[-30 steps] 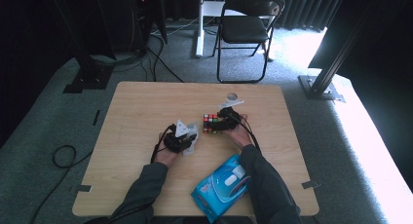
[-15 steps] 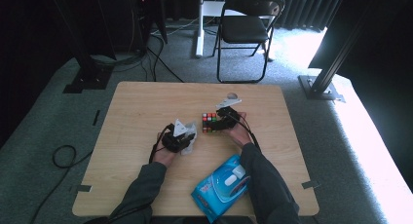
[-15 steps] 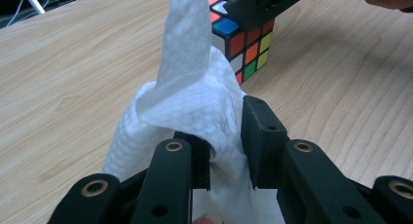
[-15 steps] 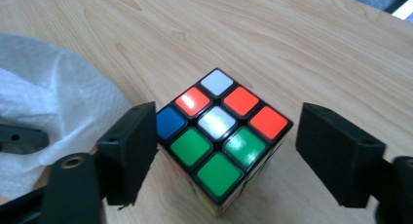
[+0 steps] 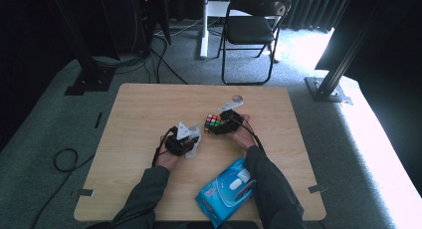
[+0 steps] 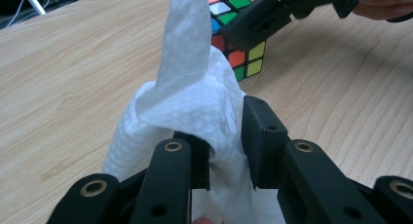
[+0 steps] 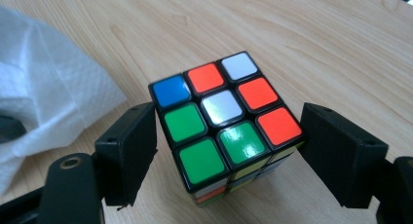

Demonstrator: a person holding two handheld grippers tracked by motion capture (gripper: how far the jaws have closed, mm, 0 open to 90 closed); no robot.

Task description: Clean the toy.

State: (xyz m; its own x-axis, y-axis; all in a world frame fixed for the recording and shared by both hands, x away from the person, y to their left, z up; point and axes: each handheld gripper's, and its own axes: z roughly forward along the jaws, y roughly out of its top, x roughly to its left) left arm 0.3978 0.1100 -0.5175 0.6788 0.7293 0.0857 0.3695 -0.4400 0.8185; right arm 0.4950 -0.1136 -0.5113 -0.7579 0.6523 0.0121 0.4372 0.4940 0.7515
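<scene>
High view: at frame centre, the right tool [image 5: 222,125] brackets the puzzle cube [image 5: 212,124] on the worktop [image 5: 139,109]; the left tool [image 5: 191,139], lower left of it, holds a white wipe [image 5: 193,145].

Left gripper view: its 2 jaws are clamped on the wipe [image 6: 195,107]; the cube [image 6: 238,48] lies upper right, just beyond.

Right gripper view: jaws wide, having just been opening and closing, flanking the cube [image 7: 226,131], left pad seemingly touching, right apart.
</scene>
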